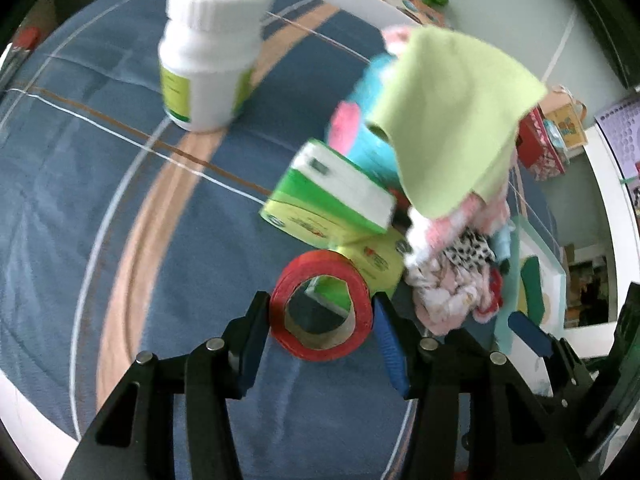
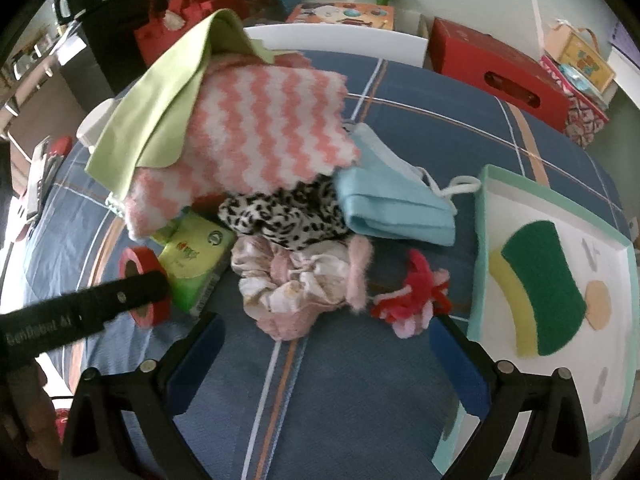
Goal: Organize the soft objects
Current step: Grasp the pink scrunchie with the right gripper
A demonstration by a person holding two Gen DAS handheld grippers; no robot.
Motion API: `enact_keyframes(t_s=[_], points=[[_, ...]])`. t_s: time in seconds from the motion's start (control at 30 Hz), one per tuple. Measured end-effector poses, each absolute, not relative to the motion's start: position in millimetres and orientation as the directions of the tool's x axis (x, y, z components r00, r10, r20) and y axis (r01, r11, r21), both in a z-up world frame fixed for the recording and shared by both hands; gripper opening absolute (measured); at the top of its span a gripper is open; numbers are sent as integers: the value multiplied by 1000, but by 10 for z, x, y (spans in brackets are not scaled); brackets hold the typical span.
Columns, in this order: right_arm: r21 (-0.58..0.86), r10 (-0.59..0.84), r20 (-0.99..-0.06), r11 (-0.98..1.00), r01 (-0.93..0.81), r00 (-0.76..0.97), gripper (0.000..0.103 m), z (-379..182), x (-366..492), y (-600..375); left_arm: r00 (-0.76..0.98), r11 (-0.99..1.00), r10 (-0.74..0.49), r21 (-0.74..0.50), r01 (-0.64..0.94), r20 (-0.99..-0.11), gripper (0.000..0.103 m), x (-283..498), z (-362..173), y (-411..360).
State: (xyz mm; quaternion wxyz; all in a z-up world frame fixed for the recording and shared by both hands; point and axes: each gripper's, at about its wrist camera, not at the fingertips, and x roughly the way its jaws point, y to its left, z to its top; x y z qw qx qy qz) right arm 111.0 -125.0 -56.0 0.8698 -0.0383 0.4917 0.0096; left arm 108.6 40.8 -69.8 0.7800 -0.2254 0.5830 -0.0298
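Left hand-held gripper (image 1: 320,320) clamped on red tape roll (image 1: 320,306).
Lift straight, clear of the tissue pack (image 1: 328,192) just ahead; right hand-held gripper (image 2: 326,356) apart, empty.

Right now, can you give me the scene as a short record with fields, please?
surface: blue striped cloth
left gripper: shut on the red tape roll, a pad on each side
right gripper: open, empty, above the cloth
pile: green cloth on top of the pink zigzag cloth; spotted scrunchie and blue mask below
tray: holds a green and yellow sponge
hard items: white bottle, upright; green packs by the tape
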Motion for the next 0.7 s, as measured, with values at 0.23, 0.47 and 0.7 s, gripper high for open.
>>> enact_keyframes(t_s=[0.23, 0.47, 0.7], points=[[-69, -10, -860, 993, -97, 510, 91, -636, 1190, -1099, 325, 886, -291, -382, -264, -900, 53, 1101, -701, 591], [-104, -17, -872, 983, -151, 489, 80, -753, 1278, -803, 321, 886, -292, -381, -264, -901, 53, 1092, -706, 684], [-92, -14, -890, 984, -149, 457, 55, -893, 1357, -695, 320, 888, -289, -378, -264, -902, 53, 1129, -742, 623]])
